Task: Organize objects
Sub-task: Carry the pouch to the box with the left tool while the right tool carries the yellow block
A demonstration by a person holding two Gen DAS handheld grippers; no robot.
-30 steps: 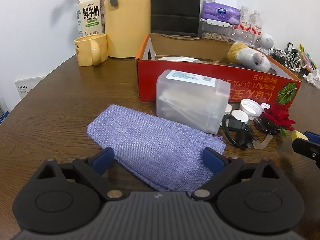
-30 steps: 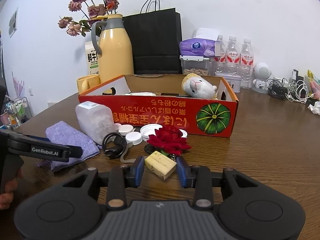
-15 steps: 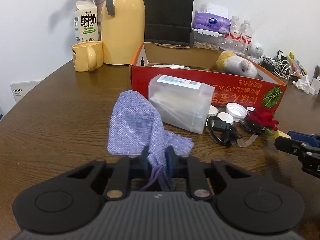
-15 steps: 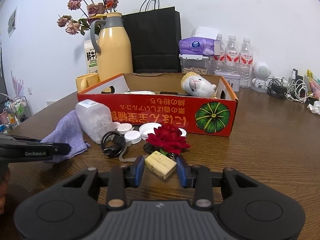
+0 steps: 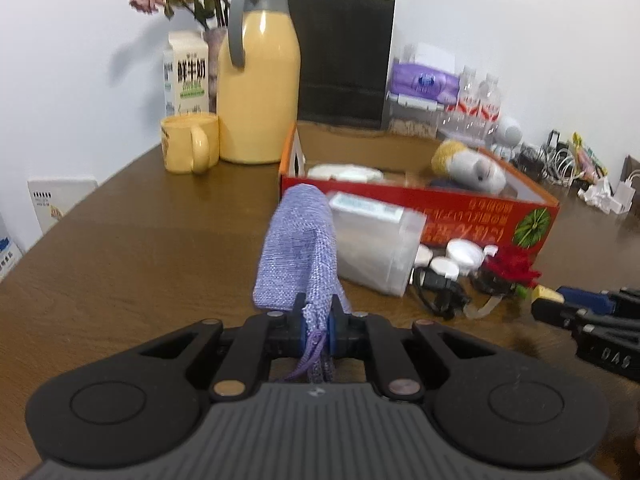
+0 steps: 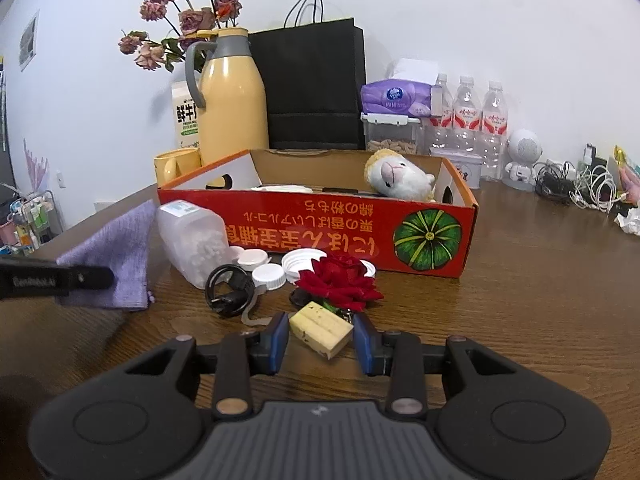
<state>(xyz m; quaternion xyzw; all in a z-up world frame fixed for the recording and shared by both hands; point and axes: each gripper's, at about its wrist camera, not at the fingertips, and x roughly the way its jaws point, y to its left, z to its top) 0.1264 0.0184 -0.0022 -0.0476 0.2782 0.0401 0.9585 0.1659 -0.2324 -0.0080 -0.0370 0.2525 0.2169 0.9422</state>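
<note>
My left gripper [image 5: 316,320] is shut on a corner of the purple woven pouch [image 5: 298,252], which hangs up off the brown table in front of a clear plastic container [image 5: 376,248] lying on its side. The right wrist view shows the pouch [image 6: 116,256] at the left, behind the left gripper [image 6: 80,278]. My right gripper [image 6: 320,336] is shut on a pale yellow cheese-like block [image 6: 320,330] just above the table, in front of a red flower [image 6: 340,280]. Behind them stands the open red cardboard box [image 6: 320,220] with a plush animal [image 6: 400,178] inside.
White bottle caps [image 6: 268,274] and a coiled black cable [image 6: 230,290] lie before the box. A yellow jug [image 5: 258,92], yellow mug [image 5: 188,142], milk carton [image 5: 186,76] and black paper bag [image 5: 344,60] stand behind. Water bottles [image 6: 466,120] and tangled cables [image 6: 588,186] are at the right.
My left gripper closed on the purple pouch and lifted it off the table, so it now hangs bunched. The right gripper and its yellow block stayed still.
</note>
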